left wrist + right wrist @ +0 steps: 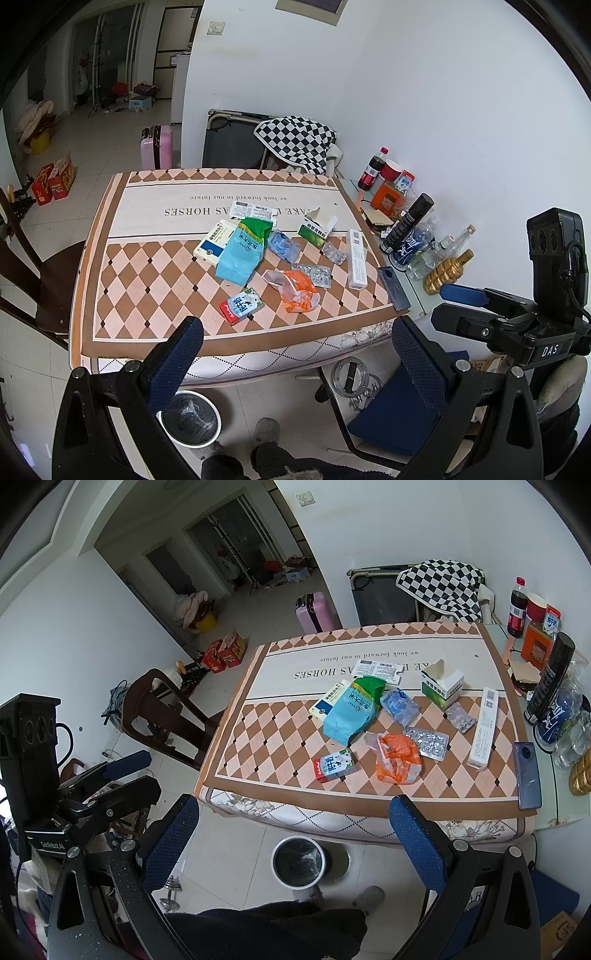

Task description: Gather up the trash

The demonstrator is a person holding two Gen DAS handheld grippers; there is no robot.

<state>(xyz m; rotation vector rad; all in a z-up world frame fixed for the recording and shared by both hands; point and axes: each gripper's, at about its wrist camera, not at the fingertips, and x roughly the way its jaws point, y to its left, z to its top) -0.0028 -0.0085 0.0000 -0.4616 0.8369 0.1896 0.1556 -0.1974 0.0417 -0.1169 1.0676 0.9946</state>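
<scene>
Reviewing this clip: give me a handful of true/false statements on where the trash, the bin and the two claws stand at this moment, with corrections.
1. Both the left claw and the right claw are open and hold nothing. True.
2. The waste bin stands on the table. False: it stands on the floor in front of the table.
3. The orange plastic wrapper lies on the tablecloth beside a blister pack. True.
4. The small milk carton is already in the bin. False: it lies on the table near the front edge.
5. The green-and-white medicine box has its top flap open. True.
</scene>
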